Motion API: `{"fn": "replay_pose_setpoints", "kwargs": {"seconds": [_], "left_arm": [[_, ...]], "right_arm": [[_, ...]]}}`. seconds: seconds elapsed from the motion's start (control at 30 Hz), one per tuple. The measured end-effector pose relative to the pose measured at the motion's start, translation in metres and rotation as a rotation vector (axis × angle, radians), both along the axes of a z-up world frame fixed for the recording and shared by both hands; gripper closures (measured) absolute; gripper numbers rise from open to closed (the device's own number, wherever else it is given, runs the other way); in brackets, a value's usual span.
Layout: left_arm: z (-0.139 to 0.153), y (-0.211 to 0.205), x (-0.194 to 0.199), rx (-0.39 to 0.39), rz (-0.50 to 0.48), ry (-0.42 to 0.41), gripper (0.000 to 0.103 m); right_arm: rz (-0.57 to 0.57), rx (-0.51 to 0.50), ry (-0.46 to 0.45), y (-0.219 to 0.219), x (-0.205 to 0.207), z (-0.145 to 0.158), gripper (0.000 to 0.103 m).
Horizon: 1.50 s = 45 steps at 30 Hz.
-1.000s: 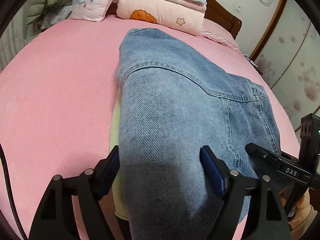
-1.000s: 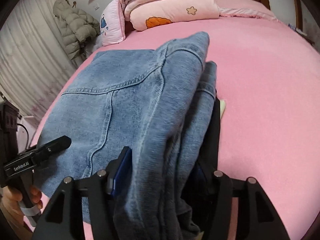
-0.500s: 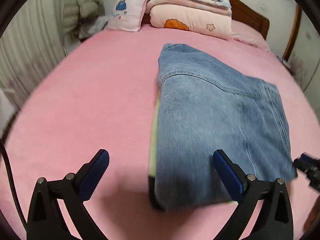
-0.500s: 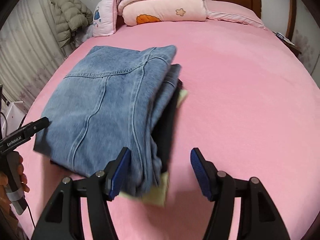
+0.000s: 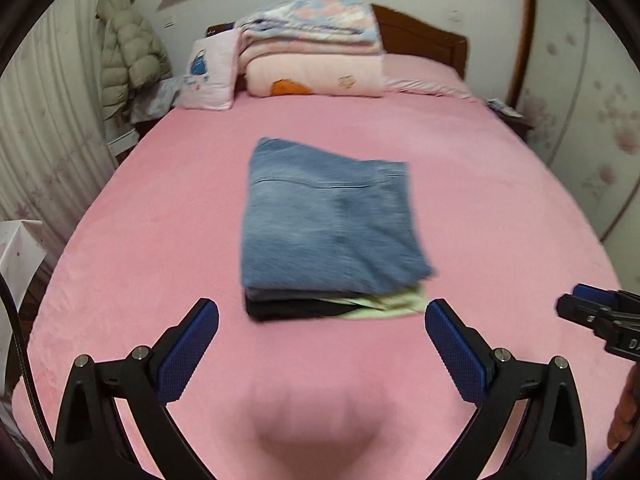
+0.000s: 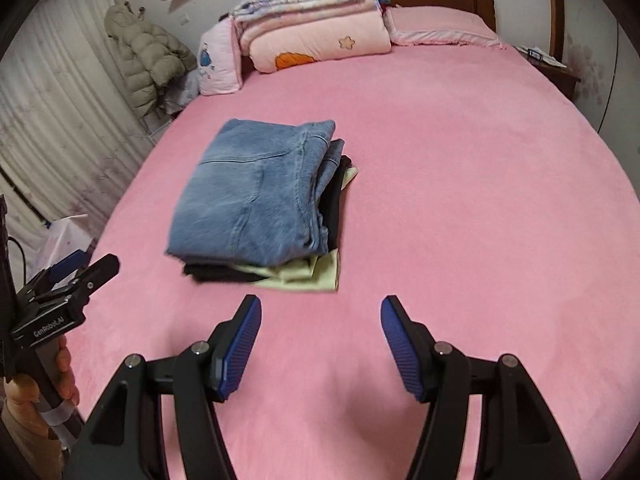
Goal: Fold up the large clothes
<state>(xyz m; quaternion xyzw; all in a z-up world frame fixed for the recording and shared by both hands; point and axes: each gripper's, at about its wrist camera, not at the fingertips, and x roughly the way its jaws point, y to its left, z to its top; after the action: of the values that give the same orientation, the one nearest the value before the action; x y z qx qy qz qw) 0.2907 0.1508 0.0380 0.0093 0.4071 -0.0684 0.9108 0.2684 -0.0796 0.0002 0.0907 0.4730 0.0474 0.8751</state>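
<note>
Both grippers hover above the pink bed (image 5: 120, 240), tilted down toward it. The left gripper (image 5: 322, 334) has its fingers wide and empty; the right gripper (image 6: 321, 338) likewise. The folded jeans (image 5: 328, 220) top a small pile mid-bed, apart from both.

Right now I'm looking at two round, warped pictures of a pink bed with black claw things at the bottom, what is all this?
Each picture comes from a camera fixed on a hand-held gripper, looking along its two blue-padded fingers. A person holds one in each hand. The left gripper and the right gripper are both open and hold nothing. On the pink bed lie folded jeans on top of a black garment and a pale green garment. A folded quilt sits at the headboard end.
</note>
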Motion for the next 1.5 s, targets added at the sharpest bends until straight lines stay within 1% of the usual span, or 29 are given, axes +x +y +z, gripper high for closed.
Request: {"fn": "replay_pose_setpoints", "kwargs": {"seconds": [0.17, 0.27, 0.37, 0.43, 0.57, 0.7, 0.87, 1.07, 1.2, 1.3, 1.5], "left_arm": [[0.034, -0.032, -0.065, -0.035, -0.037, -0.019, 0.0], [0.044, -0.051, -0.098, -0.039, -0.041, -0.019, 0.0], [0.05, -0.068, -0.13, -0.037, -0.035, -0.022, 0.0], [0.051, -0.078, -0.149, -0.021, -0.022, -0.02, 0.0], [0.05, -0.093, -0.187, -0.01, -0.004, -0.032, 0.0], [0.042, -0.105, -0.214, -0.008, 0.046, -0.038, 0.0], [0.034, -0.119, -0.249, -0.066, 0.079, -0.04, 0.0], [0.023, -0.135, -0.28, -0.103, 0.104, -0.032, 0.0], [0.017, -0.147, -0.293, -0.078, 0.104, -0.044, 0.0], [0.013, -0.156, -0.303, -0.054, 0.094, -0.057, 0.0], [0.001, -0.16, -0.315, -0.035, 0.092, -0.031, 0.0]], "right_arm": [[0.023, -0.024, -0.04, -0.011, -0.063, 0.039, 0.041], [0.04, -0.039, -0.067, -0.019, -0.105, 0.056, 0.041], [0.039, -0.068, -0.094, -0.028, -0.139, 0.068, 0.041], [0.034, -0.071, -0.108, -0.036, -0.159, 0.073, 0.041], [0.015, -0.078, -0.132, -0.05, -0.194, 0.077, 0.041], [-0.02, -0.079, -0.161, -0.064, -0.226, 0.075, 0.041], [-0.072, -0.119, -0.183, -0.079, -0.259, 0.065, 0.04], [-0.14, -0.103, -0.198, -0.089, -0.297, 0.049, 0.04], [-0.186, -0.068, -0.186, -0.09, -0.313, 0.035, 0.039], [-0.196, -0.058, -0.169, -0.088, -0.318, 0.026, 0.039], [-0.196, -0.096, -0.16, -0.08, -0.326, 0.019, 0.039]]}}
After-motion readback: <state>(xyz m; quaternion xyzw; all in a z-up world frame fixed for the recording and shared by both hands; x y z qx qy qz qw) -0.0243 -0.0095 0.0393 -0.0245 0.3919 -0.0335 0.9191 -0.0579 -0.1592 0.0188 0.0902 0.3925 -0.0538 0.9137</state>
